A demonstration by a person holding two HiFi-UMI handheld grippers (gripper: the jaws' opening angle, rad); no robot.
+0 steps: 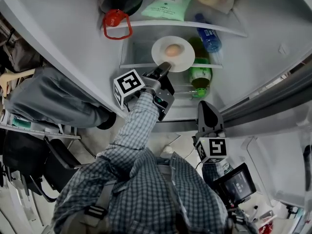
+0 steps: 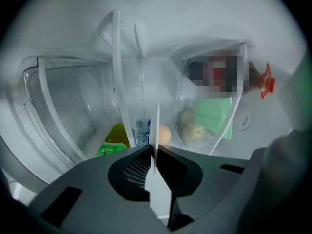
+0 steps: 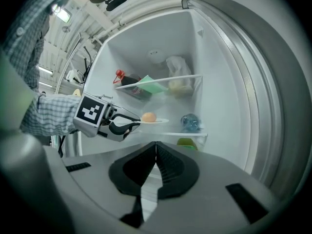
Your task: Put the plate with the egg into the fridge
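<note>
White plate (image 1: pixel 183 60) is held level, rim clamped in left gripper (image 1: pixel 165 67), so egg (image 1: pixel 172 49) cannot roll above fridge shelf (image 1: pixel 134 65); right gripper (image 1: pixel 205 106) closed, empty.

I'm wearing a grey-blue checked long-sleeved shirt (image 1: pixel 146 189); the dark left gripper (image 1: pixel 165 68) and right gripper (image 1: pixel 205 105) are each carrying a black-and-white marker cube (image 1: pixel 128 86).

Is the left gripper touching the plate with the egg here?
Touching. The left gripper view shows the plate edge-on, its rim clamped between the jaws of the left gripper.
</note>
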